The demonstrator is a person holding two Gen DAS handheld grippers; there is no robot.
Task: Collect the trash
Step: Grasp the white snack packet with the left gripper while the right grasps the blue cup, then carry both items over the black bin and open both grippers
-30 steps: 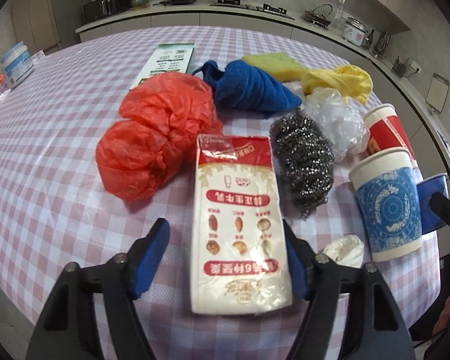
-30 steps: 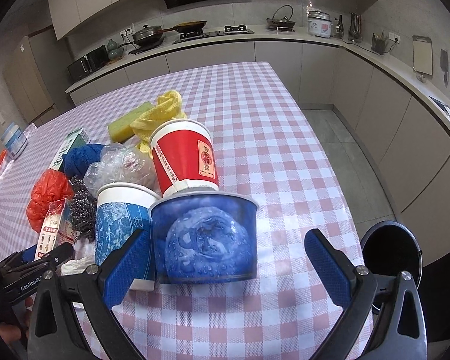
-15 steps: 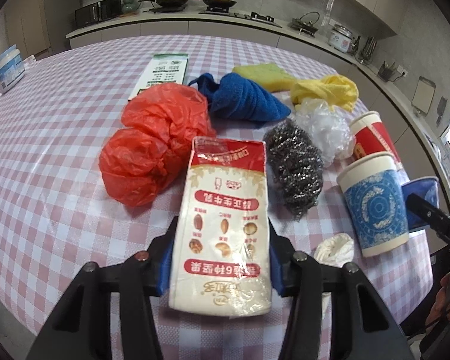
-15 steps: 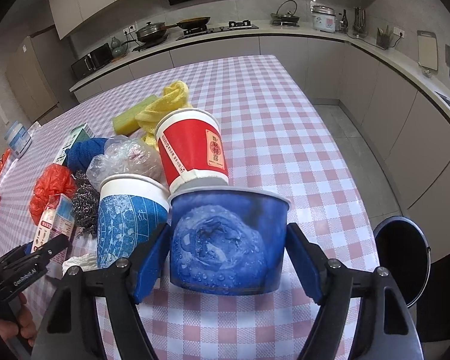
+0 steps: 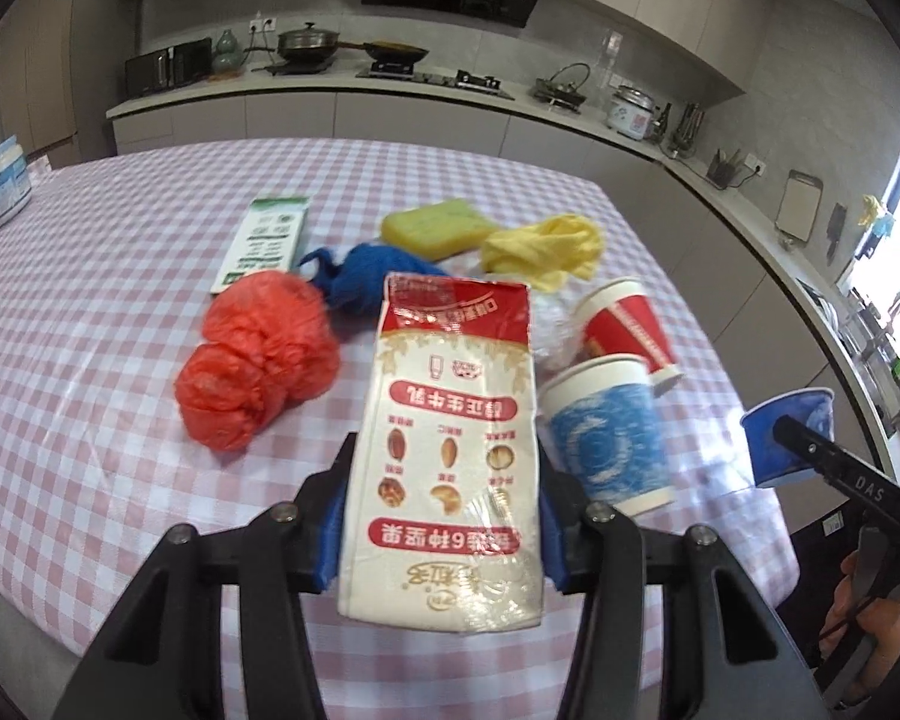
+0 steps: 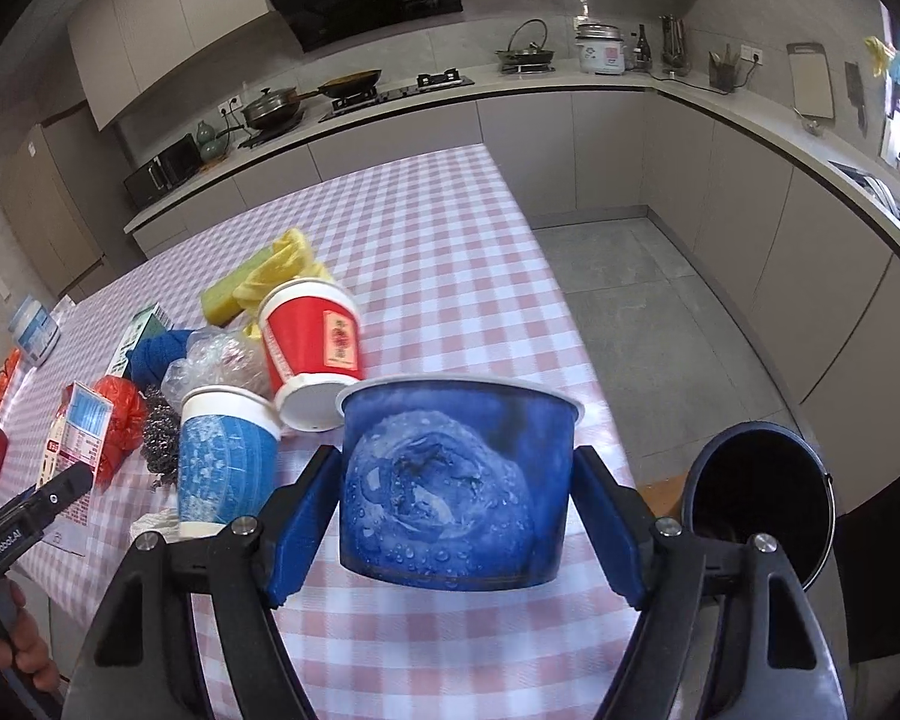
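the light, crushable snack pouch (image 5: 450,456) is being pinched by the left hand-held gripper (image 5: 441,531) at its lower sides; the thin blue bowl (image 6: 456,480), at nine o'clock of the bin (image 6: 756,516), is being clamped by the right hand-held gripper (image 6: 456,531) across its wall.

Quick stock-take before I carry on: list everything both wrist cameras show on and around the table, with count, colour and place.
milk carton: 1, white and red, in left tool
blue bowl: 1, blue, in right tool
paper cups: 2, blue upright, red tilted, table's near edge
plastic bag: 1, red, mid-table
clear bag: 1, behind cups
steel scourer: 1, grey
blue cloth: 1
yellow cloth: 1
sponge: 1, yellow-green
green box: 1
jar: 1, far left
bin: 1, dark, on floor
left tool, right tool: both gripping
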